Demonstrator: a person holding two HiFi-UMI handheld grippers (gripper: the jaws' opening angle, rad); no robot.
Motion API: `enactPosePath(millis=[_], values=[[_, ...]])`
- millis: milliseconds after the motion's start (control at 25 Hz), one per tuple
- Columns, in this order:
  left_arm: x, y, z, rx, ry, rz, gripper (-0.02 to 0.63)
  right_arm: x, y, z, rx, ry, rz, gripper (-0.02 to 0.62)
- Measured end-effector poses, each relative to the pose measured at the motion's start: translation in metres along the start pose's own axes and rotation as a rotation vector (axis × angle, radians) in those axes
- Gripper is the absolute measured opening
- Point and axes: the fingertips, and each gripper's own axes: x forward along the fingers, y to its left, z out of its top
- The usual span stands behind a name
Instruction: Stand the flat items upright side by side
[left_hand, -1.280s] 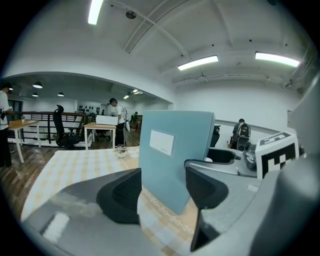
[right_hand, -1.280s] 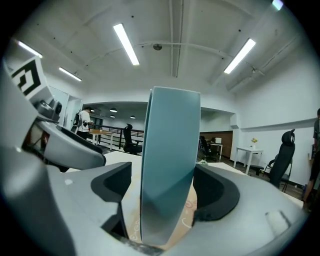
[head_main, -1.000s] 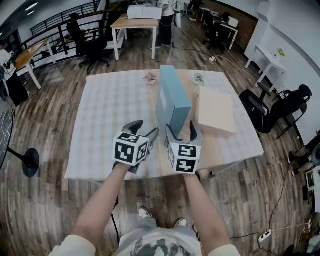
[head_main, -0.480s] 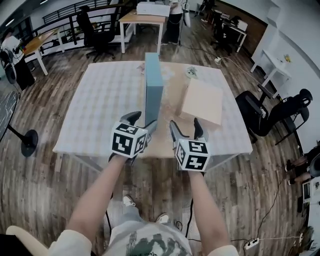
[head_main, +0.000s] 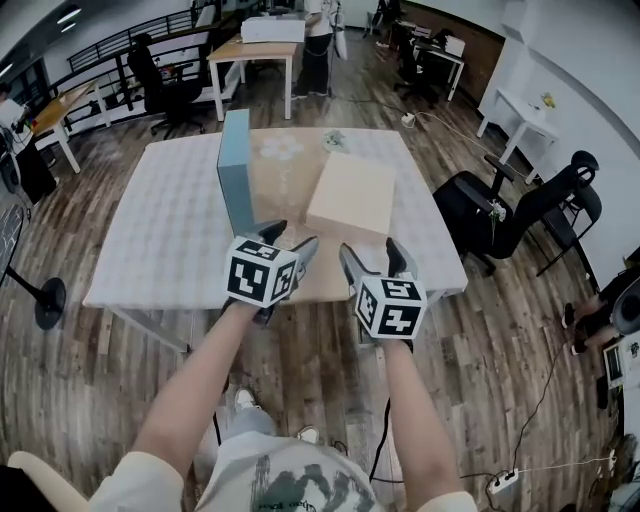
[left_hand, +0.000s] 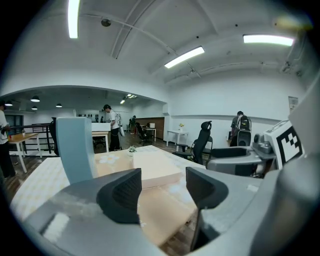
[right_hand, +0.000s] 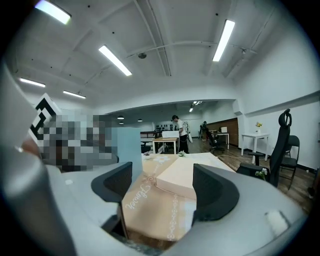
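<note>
The right tongs (head_main: 372, 255) have come away from the blue box (head_main: 235, 172). A moment ago their jaws stood at the near end of that box. Now both tongs hang over the near edge of the table (head_main: 120, 290), and the box stands apart from them.

The left tongs (head_main: 288, 242) are wide open. Looking along their jaws, you see only the table top and the tan box (head_main: 352, 192) farther off. The right tongs are wide open too, and they grip no thing. They sit just to the right of the left tongs, side by side with them.

The blue box stands upright on its long thin side. It is a bit far and to the left of the left tongs. It stands where the white checked cloth (head_main: 160, 220) meets the brown mat (head_main: 285, 170), which has flowers printed on it.

The tan box lies flat on the brown mat. It is to the right of the blue box, with a gap between the two. It is just beyond both tongs.

A small plant (head_main: 335, 140) sits near the far edge of the table. Black chairs (head_main: 505, 205) stand on the wood floor to the right. Far off, a person (head_main: 318, 35) stands by a desk (head_main: 255, 50).
</note>
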Motion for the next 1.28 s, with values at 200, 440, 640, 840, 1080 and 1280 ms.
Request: enactPosePath(millis=[200,440,640,840,1080,1280], values=[[0.034,-0.021,0.012,0.013,0.024,-0.028,0.288,-0.007,-0.033,-0.009,0.033,0.049,0.029,0.370],[0.082,-0.009,0.020,0.009,0.061,-0.044,0.288,0.020,-0.070,-0.014,0.108,0.089,0.046,0.370],[0.143,0.015,0.032,-0.031,0.065,-0.050,0.288,0.059,-0.110,-0.019,0.125,0.123,0.049,0.370],[0.215,0.054,0.045,-0.058,0.086,-0.044,0.288,0.125,-0.157,-0.021,0.144,0.171,0.050,0.370],[0.295,0.102,0.043,-0.124,0.159,-0.028,0.288,0.213,-0.202,-0.024,0.188,0.256,0.079,0.370],[0.344,0.136,0.032,-0.187,0.202,-0.034,0.302,0.276,-0.234,-0.042,0.249,0.333,0.076,0.394]])
